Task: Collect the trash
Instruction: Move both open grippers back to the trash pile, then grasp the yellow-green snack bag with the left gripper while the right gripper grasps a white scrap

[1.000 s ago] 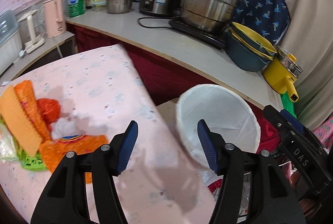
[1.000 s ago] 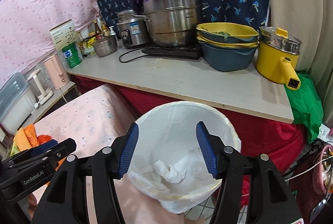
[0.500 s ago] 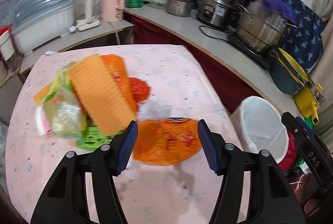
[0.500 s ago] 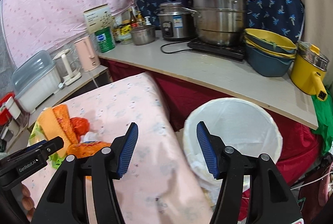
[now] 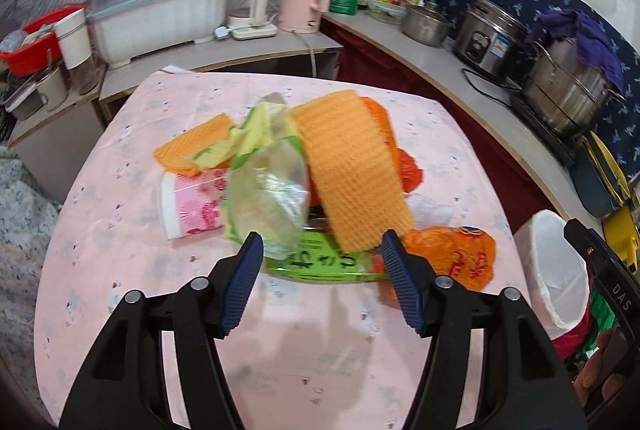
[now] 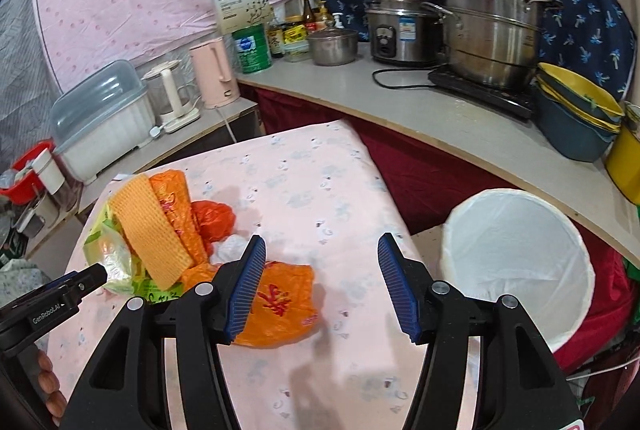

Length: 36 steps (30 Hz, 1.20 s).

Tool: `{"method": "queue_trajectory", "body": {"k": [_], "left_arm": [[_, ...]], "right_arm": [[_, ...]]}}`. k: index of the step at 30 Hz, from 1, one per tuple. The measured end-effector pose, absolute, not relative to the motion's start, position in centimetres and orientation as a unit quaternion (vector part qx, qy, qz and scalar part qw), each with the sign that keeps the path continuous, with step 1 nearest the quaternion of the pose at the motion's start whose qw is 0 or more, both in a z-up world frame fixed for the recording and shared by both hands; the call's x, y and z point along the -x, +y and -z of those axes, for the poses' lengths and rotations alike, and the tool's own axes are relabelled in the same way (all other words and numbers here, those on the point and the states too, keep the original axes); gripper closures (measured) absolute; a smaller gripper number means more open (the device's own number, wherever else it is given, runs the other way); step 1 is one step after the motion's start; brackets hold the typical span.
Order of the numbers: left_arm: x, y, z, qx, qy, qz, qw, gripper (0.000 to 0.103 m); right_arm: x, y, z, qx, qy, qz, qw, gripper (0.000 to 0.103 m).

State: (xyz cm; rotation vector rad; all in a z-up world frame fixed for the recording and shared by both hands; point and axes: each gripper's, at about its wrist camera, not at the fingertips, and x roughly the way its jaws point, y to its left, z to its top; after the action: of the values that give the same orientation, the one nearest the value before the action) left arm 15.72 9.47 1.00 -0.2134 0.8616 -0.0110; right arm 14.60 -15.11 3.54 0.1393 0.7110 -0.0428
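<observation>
My left claw gapes over the green wrapper; my right claw, spread, has the bin at three o'clock

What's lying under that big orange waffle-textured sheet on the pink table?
The orange waffle sheet lies over a clear crumpled bag, a green wrapper and orange plastic bags. Whatever sits beneath its middle is covered.

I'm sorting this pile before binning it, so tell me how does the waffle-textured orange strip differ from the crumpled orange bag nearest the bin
The waffle-textured orange strip is a pale, matte orange with a ribbed grid and no print; the crumpled orange bag is deeper orange, glossy, with red print. The strip is long, fairly flat and lies propped on the pile; the bag is wrinkled and lies by itself on the tablecloth, closer to the bin. Both are orange and ungripped.
</observation>
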Motion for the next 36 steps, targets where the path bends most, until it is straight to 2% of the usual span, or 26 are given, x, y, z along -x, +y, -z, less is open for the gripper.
{"method": "queue_trajectory", "body": {"k": [13,28,31,33,34,36], "left_arm": [[-17.7,13.8,1.3,0.124,0.431,-0.028,0.893,0.034],[-20.9,15.1,3.8,0.154,0.454,-0.008,0.877,0.036],[-21.2,14.6,4.1,0.149,0.46,0.007,0.875,0.045],[-21.2,14.4,4.2,0.146,0.463,0.016,0.874,0.054],[-21.2,14.2,4.1,0.145,0.464,0.019,0.873,0.056],[-21.0,14.0,4.1,0.143,0.465,0.026,0.873,0.071]], "right_arm": [[-22.2,-10.4,-0.1,-0.057,0.395,-0.024,0.917,0.046],[-28.1,-8.6,7.3,-0.047,0.488,-0.046,0.87,0.046],[-27.7,-8.1,8.1,-0.045,0.499,-0.054,0.864,0.057],[-27.3,-7.9,8.7,-0.047,0.51,-0.06,0.857,0.07],[-27.0,-7.8,8.9,-0.049,0.513,-0.062,0.855,0.073],[-26.4,-7.6,9.1,-0.049,0.515,-0.062,0.854,0.079]]}}
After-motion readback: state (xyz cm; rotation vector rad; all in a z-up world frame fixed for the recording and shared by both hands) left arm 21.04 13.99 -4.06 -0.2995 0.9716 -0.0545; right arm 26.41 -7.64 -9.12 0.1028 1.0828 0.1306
